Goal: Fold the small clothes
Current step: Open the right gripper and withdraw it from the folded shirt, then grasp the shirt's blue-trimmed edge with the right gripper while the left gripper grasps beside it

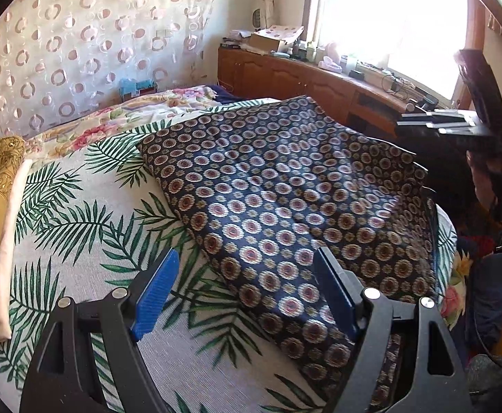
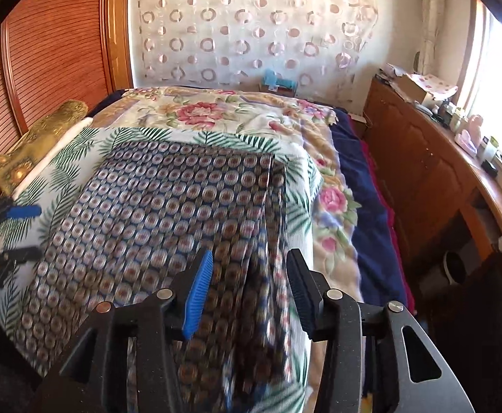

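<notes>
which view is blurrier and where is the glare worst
Right wrist view: the dark medallion-print cloth smears with motion blur near the right gripper. Left wrist view: sharper, but the bright window is blown out white. Both bend straight edges, fisheye style.

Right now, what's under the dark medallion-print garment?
The dark medallion-print garment lies folded on a palm-leaf cloth, which shows around its edges. A floral bedspread extends beyond that. Whatever sits directly beneath the garment's middle is covered.
</notes>
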The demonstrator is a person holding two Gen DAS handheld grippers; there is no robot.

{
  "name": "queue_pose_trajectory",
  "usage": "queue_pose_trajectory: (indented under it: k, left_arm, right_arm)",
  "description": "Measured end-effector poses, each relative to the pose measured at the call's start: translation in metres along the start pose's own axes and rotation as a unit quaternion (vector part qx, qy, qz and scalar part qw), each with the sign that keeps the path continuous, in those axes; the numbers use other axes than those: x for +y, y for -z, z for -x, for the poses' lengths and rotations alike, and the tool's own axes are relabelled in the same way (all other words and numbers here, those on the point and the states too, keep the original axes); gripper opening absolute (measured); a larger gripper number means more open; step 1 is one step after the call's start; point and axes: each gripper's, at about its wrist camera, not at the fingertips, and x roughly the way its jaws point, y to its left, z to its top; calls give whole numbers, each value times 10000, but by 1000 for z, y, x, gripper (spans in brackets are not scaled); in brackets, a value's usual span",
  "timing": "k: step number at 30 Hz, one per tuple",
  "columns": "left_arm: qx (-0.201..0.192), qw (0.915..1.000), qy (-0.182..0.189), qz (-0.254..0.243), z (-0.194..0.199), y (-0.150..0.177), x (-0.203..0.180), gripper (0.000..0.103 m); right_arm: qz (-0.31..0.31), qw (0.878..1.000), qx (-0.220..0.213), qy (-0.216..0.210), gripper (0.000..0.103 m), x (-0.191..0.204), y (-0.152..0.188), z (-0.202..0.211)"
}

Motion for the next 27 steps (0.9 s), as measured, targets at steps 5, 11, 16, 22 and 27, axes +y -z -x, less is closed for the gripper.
queue_pose_trajectory:
  k: [5, 11, 16, 22, 27]
  left_arm:
    - [-42, 10000, -56, -66, 12, 10, -17, 81]
    - [-33, 10000, -82, 23, 21, 24, -26, 81]
    - [2, 9997, 46, 219, 26, 35, -28, 81]
    - [98, 9997, -74, 193, 28, 39, -27, 81]
    - [71, 9997, -126, 215, 36, 41, -22, 81]
  right_arm:
    - [15, 10000, -23, -42, 46, 6, 29, 25]
    - [-66, 10000, 29, -61, 46, 12, 53, 48]
    - [-357, 9990, 202, -148, 46, 3, 69, 48]
    - [-550, 9979, 241, -241, 46, 1, 78, 45]
    - [-508, 9984, 193, -177, 32, 7, 77, 38]
